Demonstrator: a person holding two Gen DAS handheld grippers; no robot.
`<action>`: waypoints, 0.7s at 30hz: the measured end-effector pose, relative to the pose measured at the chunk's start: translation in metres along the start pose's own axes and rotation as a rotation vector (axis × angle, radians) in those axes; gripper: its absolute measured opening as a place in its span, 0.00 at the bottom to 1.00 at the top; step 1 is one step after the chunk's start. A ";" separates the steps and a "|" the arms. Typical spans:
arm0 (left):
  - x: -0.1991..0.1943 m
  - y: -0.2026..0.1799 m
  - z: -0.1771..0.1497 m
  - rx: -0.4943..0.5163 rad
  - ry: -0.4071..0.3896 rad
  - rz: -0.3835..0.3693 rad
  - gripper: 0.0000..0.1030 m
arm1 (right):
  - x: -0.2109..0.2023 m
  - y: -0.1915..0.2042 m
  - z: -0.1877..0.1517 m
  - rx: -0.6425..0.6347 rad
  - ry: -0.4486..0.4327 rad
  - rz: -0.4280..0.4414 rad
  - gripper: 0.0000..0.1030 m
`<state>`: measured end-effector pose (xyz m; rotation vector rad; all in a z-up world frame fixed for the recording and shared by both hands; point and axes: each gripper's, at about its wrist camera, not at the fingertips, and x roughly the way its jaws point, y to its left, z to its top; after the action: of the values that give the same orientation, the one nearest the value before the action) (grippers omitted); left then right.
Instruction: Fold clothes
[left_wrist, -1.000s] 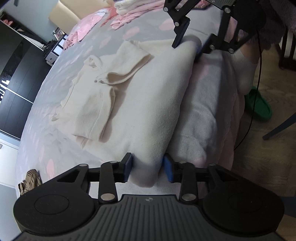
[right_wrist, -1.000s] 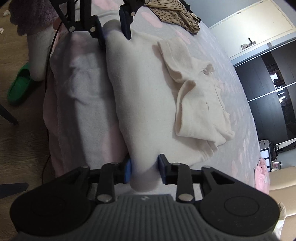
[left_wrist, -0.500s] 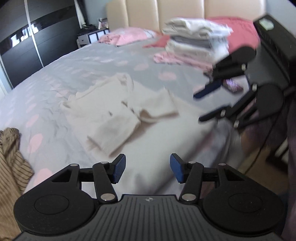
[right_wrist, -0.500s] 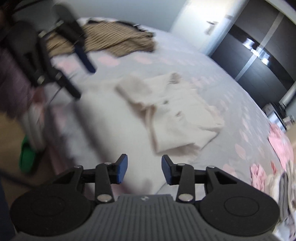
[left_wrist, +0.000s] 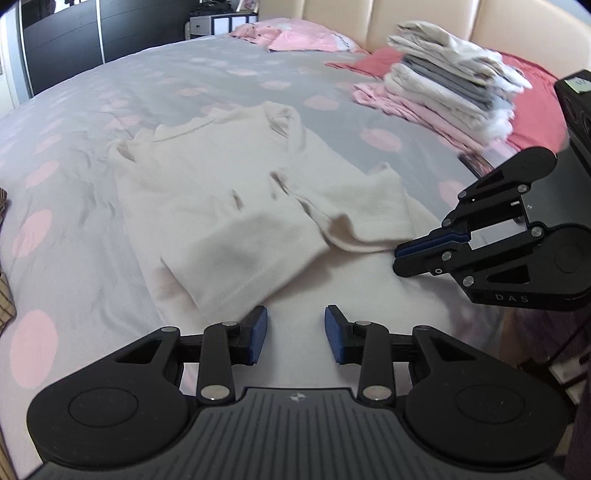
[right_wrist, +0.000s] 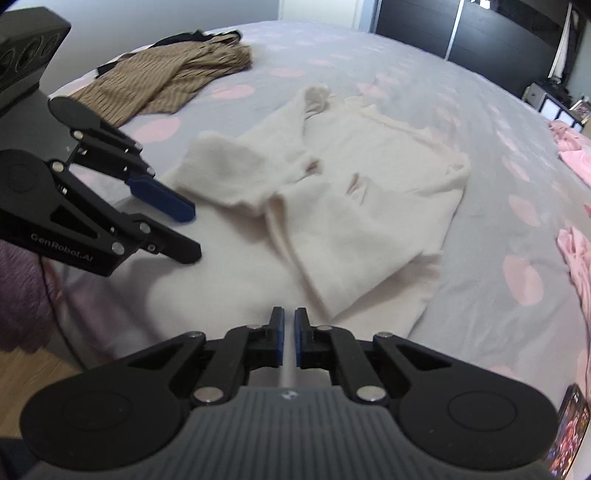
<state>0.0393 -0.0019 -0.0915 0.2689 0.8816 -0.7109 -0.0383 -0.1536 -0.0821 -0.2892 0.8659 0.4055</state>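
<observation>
A cream sweater (left_wrist: 229, 206) lies partly folded on the grey bed with pink dots (left_wrist: 207, 74), both sleeves folded in over its body. It also shows in the right wrist view (right_wrist: 354, 206). My left gripper (left_wrist: 295, 334) is open and empty, just above the sweater's near hem. My right gripper (right_wrist: 289, 334) is shut and empty above the hem's other end. In the left wrist view the right gripper (left_wrist: 402, 258) shows with its pads pressed together; in the right wrist view the left gripper (right_wrist: 192, 232) shows with its jaws apart.
A stack of folded clothes (left_wrist: 450, 77) sits by the beige headboard (left_wrist: 406, 14), with pink garments (left_wrist: 295, 33) near it. A brown striped garment (right_wrist: 173, 74) lies at the bed's far corner. Black wardrobes (right_wrist: 480, 26) line the wall. A phone (right_wrist: 569, 428) lies on the bed edge.
Both grippers have let go of the sweater's hem and lifted away from it. The left gripper stays open; the right has closed empty. Both cameras now look across the bed.
</observation>
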 end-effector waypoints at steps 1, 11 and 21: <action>0.002 0.003 0.003 -0.003 -0.008 0.001 0.32 | 0.002 -0.003 0.003 0.012 -0.007 -0.007 0.06; 0.007 0.036 0.038 -0.059 -0.130 0.085 0.32 | 0.020 -0.047 0.040 0.135 -0.089 -0.100 0.07; -0.005 0.036 0.052 -0.035 -0.196 0.085 0.40 | -0.005 -0.082 0.059 0.224 -0.196 -0.098 0.31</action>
<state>0.0934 0.0015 -0.0575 0.2007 0.6919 -0.6305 0.0361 -0.2039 -0.0354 -0.0827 0.6946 0.2378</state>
